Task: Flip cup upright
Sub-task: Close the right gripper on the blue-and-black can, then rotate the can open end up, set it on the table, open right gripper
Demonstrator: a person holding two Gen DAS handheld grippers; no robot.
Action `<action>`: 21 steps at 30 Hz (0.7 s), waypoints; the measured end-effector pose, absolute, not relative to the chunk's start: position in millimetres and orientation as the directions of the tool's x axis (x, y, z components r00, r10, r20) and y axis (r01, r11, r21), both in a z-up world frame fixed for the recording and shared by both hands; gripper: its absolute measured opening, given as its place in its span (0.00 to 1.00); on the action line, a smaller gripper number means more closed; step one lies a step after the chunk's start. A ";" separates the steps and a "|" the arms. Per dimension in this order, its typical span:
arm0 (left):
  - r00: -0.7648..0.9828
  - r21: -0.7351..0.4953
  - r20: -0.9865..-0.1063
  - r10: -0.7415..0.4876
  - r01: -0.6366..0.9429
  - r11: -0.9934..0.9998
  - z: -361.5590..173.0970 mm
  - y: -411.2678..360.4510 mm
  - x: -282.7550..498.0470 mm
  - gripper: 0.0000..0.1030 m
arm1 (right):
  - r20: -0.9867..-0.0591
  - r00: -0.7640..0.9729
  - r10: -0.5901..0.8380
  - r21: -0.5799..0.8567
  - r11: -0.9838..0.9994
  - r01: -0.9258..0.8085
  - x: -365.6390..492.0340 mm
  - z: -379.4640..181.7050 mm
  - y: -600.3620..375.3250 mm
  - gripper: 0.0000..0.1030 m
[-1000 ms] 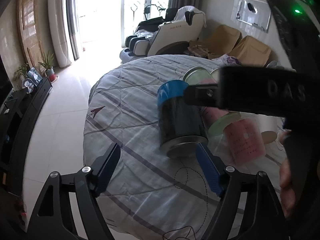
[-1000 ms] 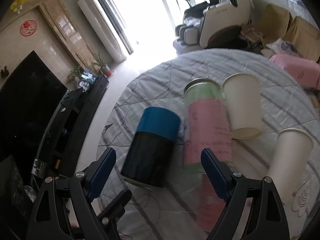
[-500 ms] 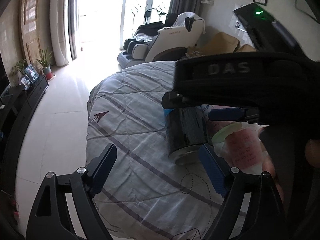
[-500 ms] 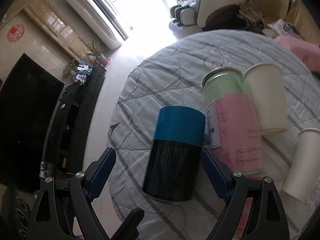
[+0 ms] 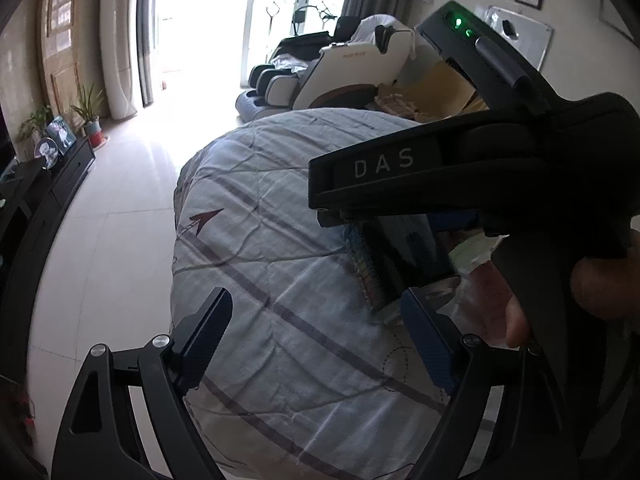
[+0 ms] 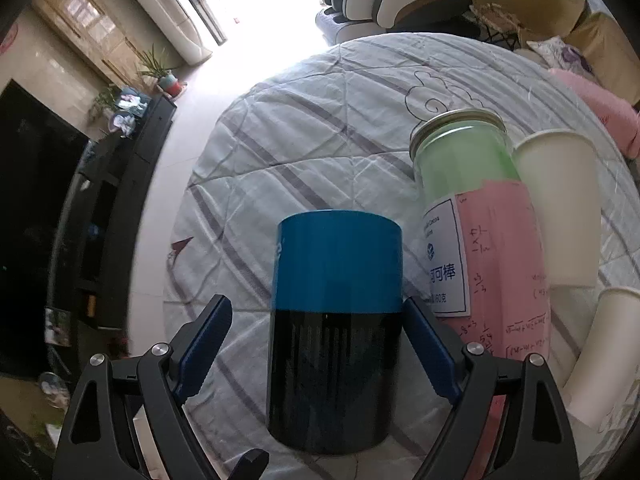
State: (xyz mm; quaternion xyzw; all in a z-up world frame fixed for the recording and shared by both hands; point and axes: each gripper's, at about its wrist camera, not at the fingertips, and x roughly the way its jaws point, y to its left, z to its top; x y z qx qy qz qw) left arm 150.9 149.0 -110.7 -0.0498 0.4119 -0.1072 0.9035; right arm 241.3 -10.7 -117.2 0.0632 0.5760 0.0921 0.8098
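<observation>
A blue-and-black cup (image 6: 336, 332) stands upside down on the round table's striped cloth (image 6: 304, 128), blue end up. My right gripper (image 6: 316, 344) is open and straddles the cup; the right finger (image 6: 426, 344) is close to or touching the cup wall and the left finger (image 6: 208, 336) stands apart. In the left wrist view the cup (image 5: 400, 256) is mostly hidden behind the right gripper's black body (image 5: 460, 168). My left gripper (image 5: 316, 340) is open and empty, low over the cloth to the cup's left.
A green-and-pink jar (image 6: 476, 220) stands right of the cup. Two white paper cups (image 6: 560, 208) (image 6: 600, 340) stand upside down further right. The table edge drops to tiled floor (image 5: 112, 208) on the left.
My right gripper has moved in around the blue-and-black cup, which now sits between its fingers. The right gripper's body now covers most of the cup in the left wrist view.
</observation>
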 end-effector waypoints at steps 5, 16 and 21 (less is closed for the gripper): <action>0.628 -0.189 -0.739 -0.244 0.154 0.970 -115.6 147.0 153.0 0.86 | -0.911 0.358 0.205 0.165 0.977 -0.139 237.1 -116.8 -4.9 0.77; 0.619 -0.245 -0.723 -0.307 0.185 0.952 -116.5 140.0 144.4 0.90 | -0.861 0.432 0.269 0.205 0.960 -0.190 216.0 -100.8 -19.5 0.67; 0.611 -0.245 -0.727 -0.313 0.195 0.950 -114.6 133.4 135.9 0.90 | -0.799 0.482 0.360 0.264 0.930 -0.257 194.4 -89.1 -27.6 0.67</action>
